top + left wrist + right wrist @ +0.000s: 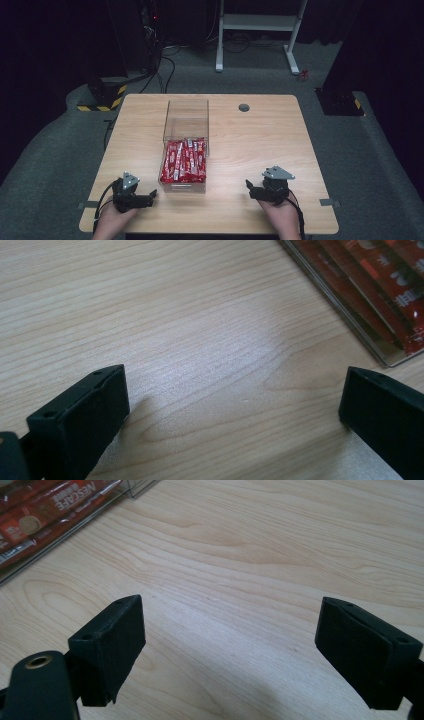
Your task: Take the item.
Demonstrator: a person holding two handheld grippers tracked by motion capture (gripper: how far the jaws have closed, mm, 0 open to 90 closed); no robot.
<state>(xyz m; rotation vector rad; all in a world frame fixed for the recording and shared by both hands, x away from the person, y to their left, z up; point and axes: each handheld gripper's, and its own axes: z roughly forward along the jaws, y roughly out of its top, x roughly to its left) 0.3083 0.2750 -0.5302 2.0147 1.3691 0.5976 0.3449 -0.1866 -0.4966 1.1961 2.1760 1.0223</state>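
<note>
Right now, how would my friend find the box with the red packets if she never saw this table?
Look at the wooden table. Down its middle, a bit left, stands a long clear box running away from the person, between the left gripper and the right gripper. Its near half is packed with red packets and its far half is bare; nothing else on the table is see-through.

**3 cameras, 1 desk**

The high view looks forward and down from above the person's side, taking in the whole desk (260, 135) and the floor beyond. The left gripper view sits low and close to the wood, its jaws wide apart, facing the clear box of red packets (370, 295). The right gripper view, equally low, catches that same box (45, 520) at its upper left.
</note>
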